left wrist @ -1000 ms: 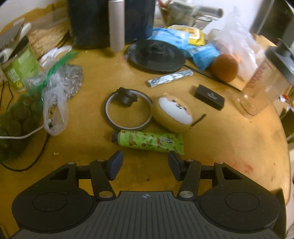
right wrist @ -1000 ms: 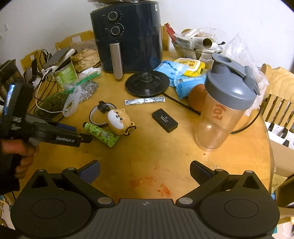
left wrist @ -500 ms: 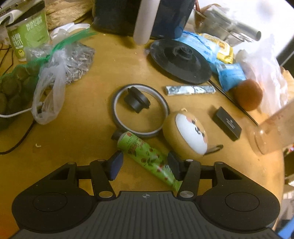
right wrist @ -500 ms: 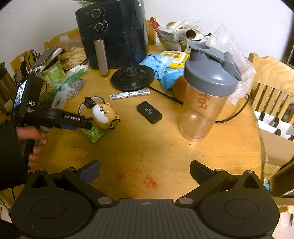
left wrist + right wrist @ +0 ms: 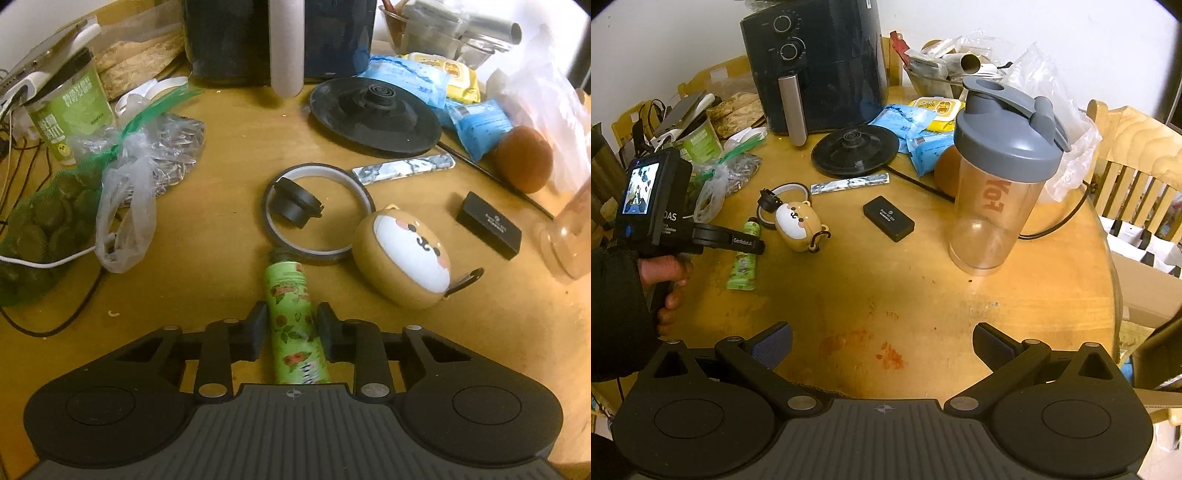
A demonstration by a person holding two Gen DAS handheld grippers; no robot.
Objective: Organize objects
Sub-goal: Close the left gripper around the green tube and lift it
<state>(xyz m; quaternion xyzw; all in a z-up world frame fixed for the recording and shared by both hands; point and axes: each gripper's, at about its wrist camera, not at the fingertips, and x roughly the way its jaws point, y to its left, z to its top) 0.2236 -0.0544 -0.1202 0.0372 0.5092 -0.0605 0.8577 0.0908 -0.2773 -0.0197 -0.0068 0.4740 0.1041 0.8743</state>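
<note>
Left claw [image 5: 291,334]: my two pads sit on either side of the green tube [image 5: 293,321], touching or about to touch it; I take it as pinching the tube, though a sliver of gap on the left pad side is hard to rule out.
Right claw [image 5: 882,345]: spread wide, nothing between the pads, hovering over bare counter [image 5: 923,288] near its front edge.
Tube: lies flat on the counter, cap end pointing away from me and butting the tape ring [image 5: 317,214], tail end under my left claw body.
Risk, squeeze: the tube is soft, so I judge a hard pinch at mid-body could dent it or push cream toward the cap.
Risk, ring: the cap touches the ring, and a black cap piece [image 5: 295,203] rests on the ring's rim; dragging the tube forward rather than lifting would probably shove both.
Risk, slip: the glossy skin could slide through the pads and droop when I lift.
Risk, neighbour: the bear case [image 5: 404,258] sits just to the right of the tube; a swing that way could knock it.
Shaker [image 5: 1001,177]: upright, grey lid on, looks empty through the clear wall.
Net bag [image 5: 40,221]: green mesh holding dark round pieces.
Plastic bag [image 5: 162,147]: clear, holds what look like seeds.
Green can [image 5: 70,114]: contents hidden; a phone rests on top.
Bowl [image 5: 934,81]: at the back, stuffed with wrappers and a foil roll.
</note>
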